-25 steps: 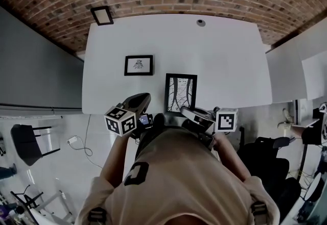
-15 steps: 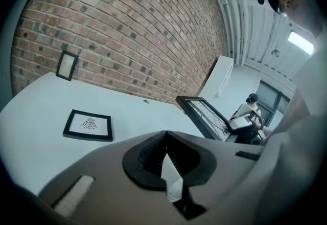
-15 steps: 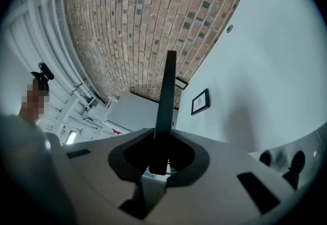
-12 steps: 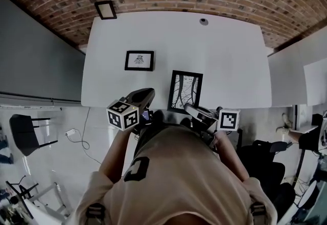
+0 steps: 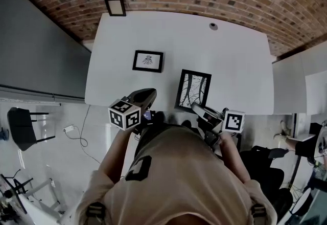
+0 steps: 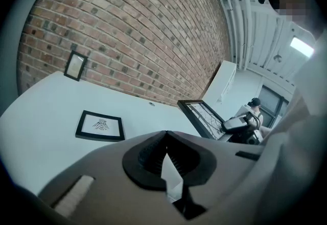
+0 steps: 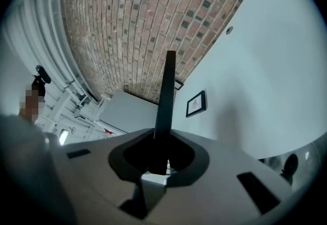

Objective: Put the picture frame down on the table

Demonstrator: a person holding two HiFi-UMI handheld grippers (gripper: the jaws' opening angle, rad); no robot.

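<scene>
With my right gripper [image 5: 198, 108] I'm clamping the picture frame [image 5: 193, 89] by its near rail, tilted above the table's [image 5: 240, 60] near edge. I'm judging it stiff, light and probably glass-fronted, so best pinched on the rail. My left gripper [image 5: 147, 95] is hovering closed and empty beside that edge.

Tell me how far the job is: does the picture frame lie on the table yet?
Done: the picture frame is over the table, at its near edge. In hand: the right gripper is shut on its edge, holding it tilted above the surface. Left: lower it flat, open the jaws.
</scene>
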